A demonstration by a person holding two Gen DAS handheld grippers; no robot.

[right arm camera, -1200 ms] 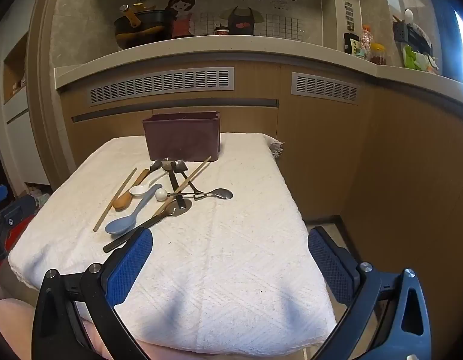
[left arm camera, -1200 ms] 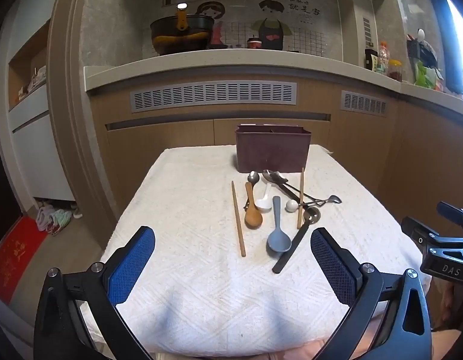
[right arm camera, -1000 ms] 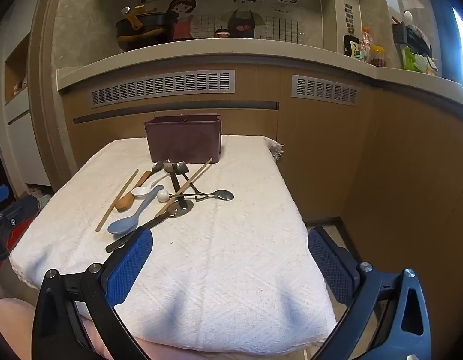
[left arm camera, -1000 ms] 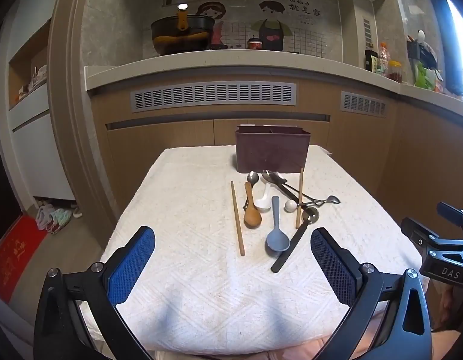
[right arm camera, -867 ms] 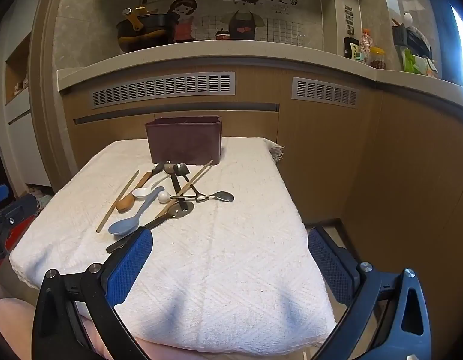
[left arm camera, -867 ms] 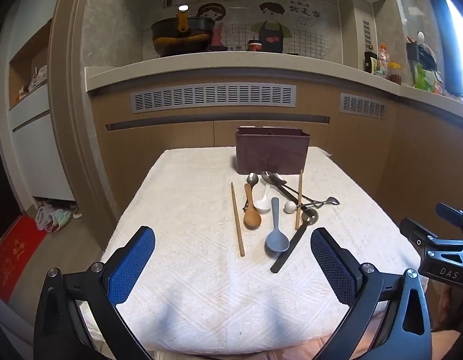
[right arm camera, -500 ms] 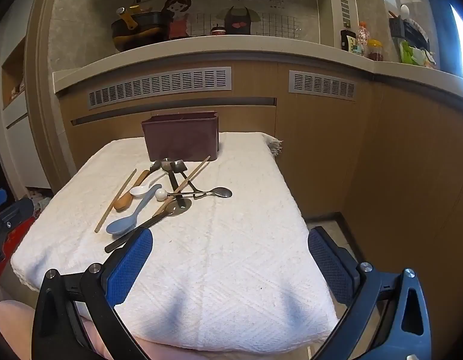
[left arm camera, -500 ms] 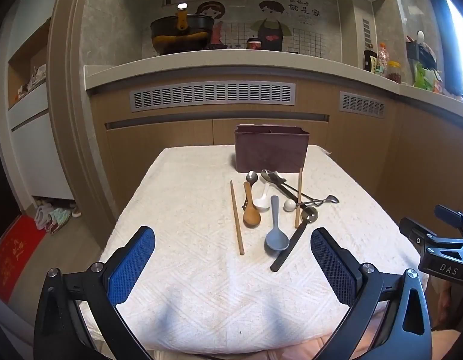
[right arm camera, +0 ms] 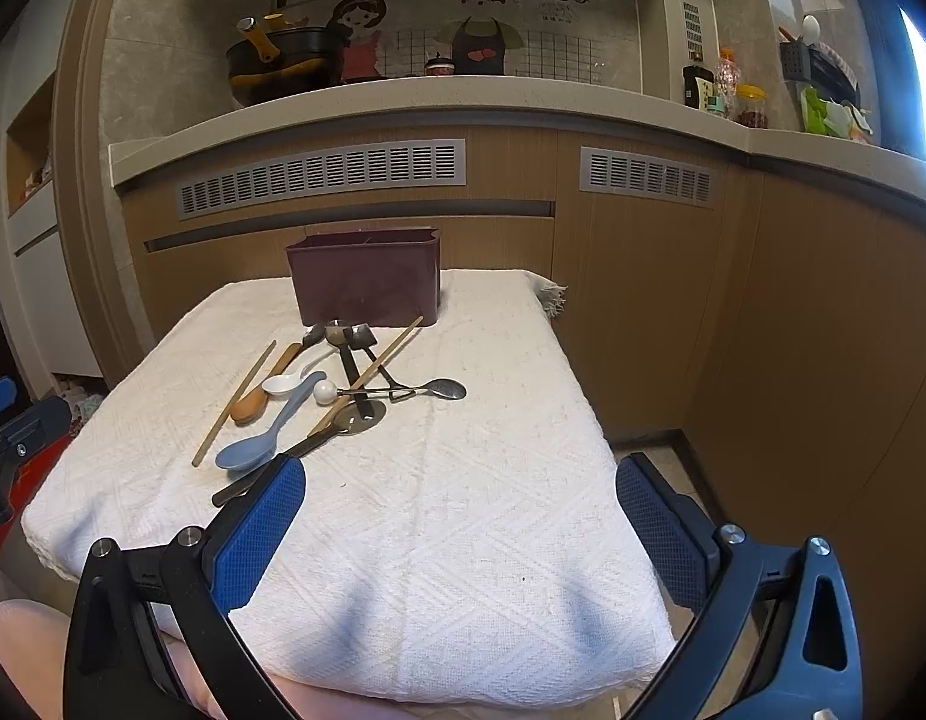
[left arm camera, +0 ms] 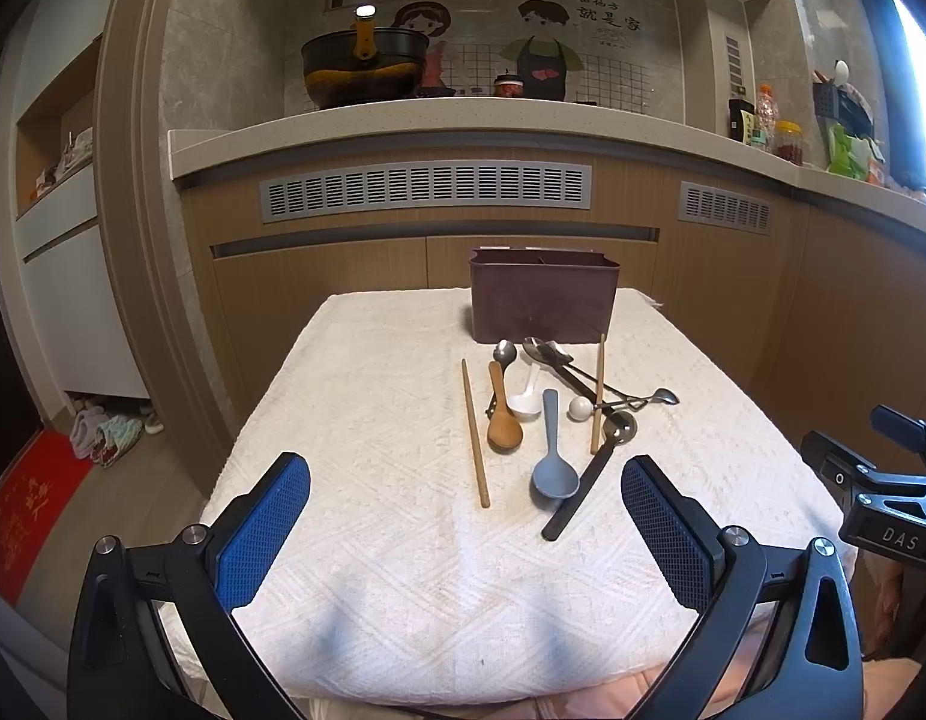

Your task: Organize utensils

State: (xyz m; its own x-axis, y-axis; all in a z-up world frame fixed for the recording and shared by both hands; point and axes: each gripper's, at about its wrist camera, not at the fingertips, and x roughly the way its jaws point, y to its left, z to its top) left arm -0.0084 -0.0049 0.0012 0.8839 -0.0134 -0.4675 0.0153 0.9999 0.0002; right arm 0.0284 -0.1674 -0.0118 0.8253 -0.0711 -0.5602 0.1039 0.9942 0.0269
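A dark red utensil holder (left arm camera: 544, 303) (right arm camera: 366, 285) stands at the far end of the white cloth-covered table (left arm camera: 366, 540). In front of it lie a wooden spoon (left arm camera: 503, 420), a blue spoon (left arm camera: 553, 456), a small white spoon (left arm camera: 526, 399), two wooden chopsticks (left arm camera: 476, 435), a black-handled ladle (left arm camera: 589, 477) and several metal spoons (left arm camera: 550, 354). My left gripper (left arm camera: 466, 525) is open and empty at the near table edge. My right gripper (right arm camera: 459, 516) is open and empty, right of the pile (right arm camera: 336, 384).
A wooden counter (left arm camera: 426, 132) with vents runs behind the table. A black pot (left arm camera: 363, 69) and jars (left arm camera: 775, 132) stand on it. The right gripper's body (left arm camera: 883, 498) shows at the left view's right edge. A red mat (left arm camera: 24, 516) lies on the floor at left.
The right wrist view has shifted slightly toward the table and the pile. The left gripper has barely moved. No utensil has moved.
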